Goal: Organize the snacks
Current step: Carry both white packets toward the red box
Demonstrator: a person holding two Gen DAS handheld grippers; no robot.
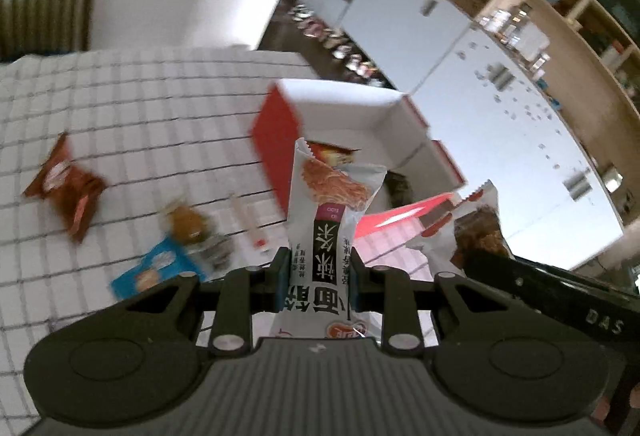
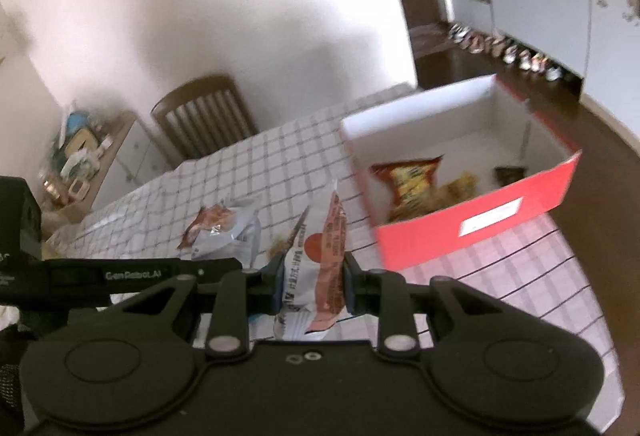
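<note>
So, two grippers up over the checked tablecloth [image 1: 132, 104], each clenched on its own snack. Left gripper [image 1: 320, 276] clamped around the lower part of a white noodle-snack packet [image 1: 332, 204], long axis running straight out along the fingers, crimped top end aimed away from the camera at the red box [image 1: 276, 140], printing upside down from this side. Right gripper [image 2: 310, 286] pinching a white-and-salmon packet [image 2: 320, 256] the same way, standing lengthwise between the pads, far end tipped up and a bit right, towards the near corner of the box. Box itself sat open at the far edge of the table, white inside, red outside, already with a yellow-and-red bag [image 2: 408, 180], something golden beside it and a small dark packet [image 2: 510, 172] on the bottom. Left loose on the cloth: a brown wrapper [image 1: 68, 188] lying on a diagonal, a blue packet [image 1: 156, 268] nearer in, and a blurry round brownish snack between those two. Couldn't read anything on the blurred ones
</note>
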